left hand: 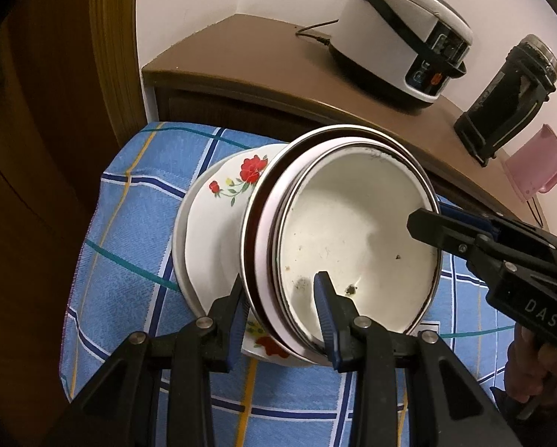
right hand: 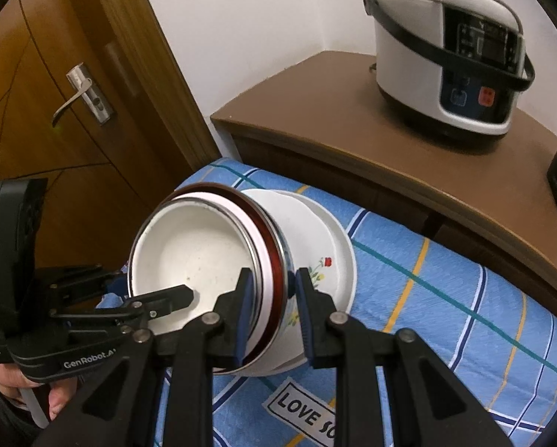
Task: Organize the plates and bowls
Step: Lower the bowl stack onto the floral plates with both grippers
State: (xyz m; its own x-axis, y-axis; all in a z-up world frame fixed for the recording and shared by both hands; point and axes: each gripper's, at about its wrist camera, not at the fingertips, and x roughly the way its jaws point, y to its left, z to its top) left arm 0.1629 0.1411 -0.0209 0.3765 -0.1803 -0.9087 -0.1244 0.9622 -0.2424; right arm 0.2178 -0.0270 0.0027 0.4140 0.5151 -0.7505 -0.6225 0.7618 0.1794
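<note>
A nested stack of bowls, white inside with metal and dark red rims, is tilted up on a white plate with red flowers on a blue checked cloth. My left gripper straddles the near rim of the stack, one finger inside and one outside. My right gripper straddles the opposite rim of the bowl stack the same way. Both sets of fingers appear closed on the stacked rims. The plate lies under the stack.
A brown cabinet behind the cloth carries a white rice cooker, a black appliance and a pink object. A wooden door with a metal handle stands at the left.
</note>
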